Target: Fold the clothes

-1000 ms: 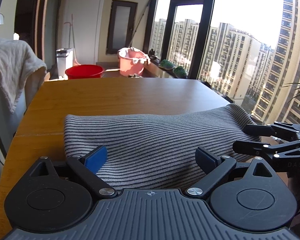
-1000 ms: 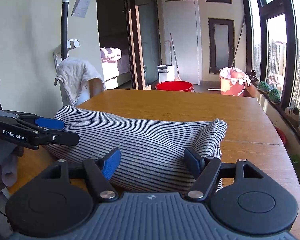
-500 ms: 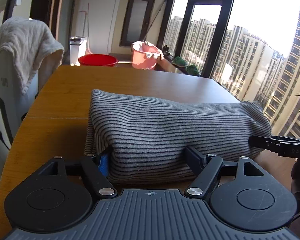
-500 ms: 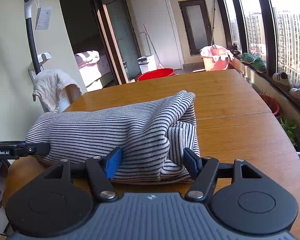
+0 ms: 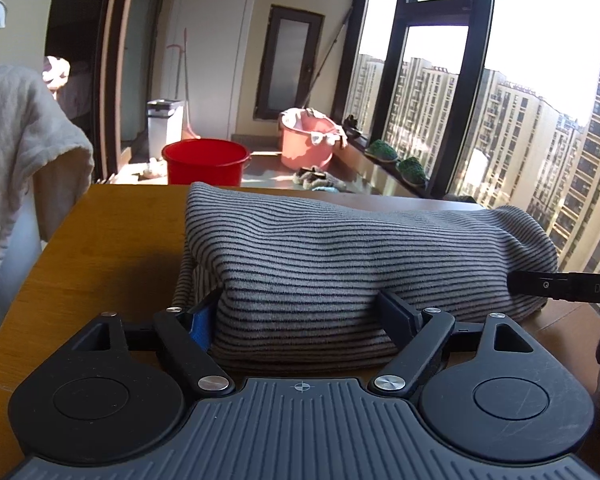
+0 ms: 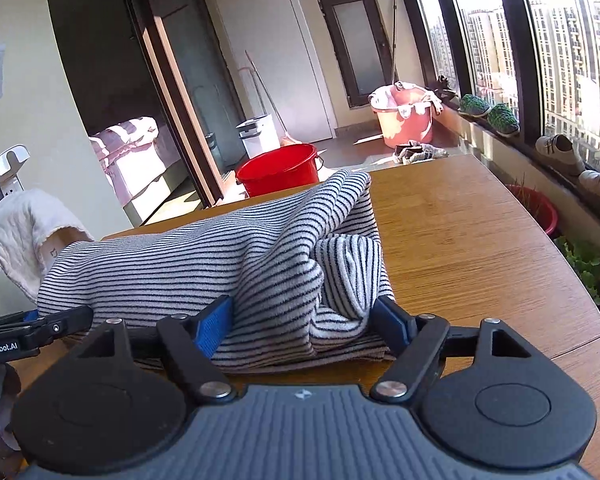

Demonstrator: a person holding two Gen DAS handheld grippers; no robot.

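Note:
A grey garment with thin black stripes point(image 5: 340, 264) lies bunched in a thick roll on the wooden table point(image 5: 112, 240). My left gripper point(image 5: 302, 316) is open, its blue-padded fingers wide apart on either side of the garment's near left end. My right gripper point(image 6: 304, 320) is open too, its fingers straddling the garment point(image 6: 228, 264) at its right end, where a folded layer bulges up. The right gripper's fingers show at the right edge of the left wrist view point(image 5: 560, 286). The left gripper's fingers show at the left edge of the right wrist view point(image 6: 40, 326).
A white towel point(image 5: 16, 152) hangs on a chair at the table's left. Beyond the far edge stand a red tub point(image 5: 206, 160), a pink bucket point(image 5: 308, 142) and a white bin point(image 5: 164, 122). Windows point(image 6: 560, 60) and a sill with shoes run along the right.
Both grippers have lowered and pushed in around the garment's near edge. The garment has gone from lying fairly flat to a raised, bunched roll, closer to both cameras.

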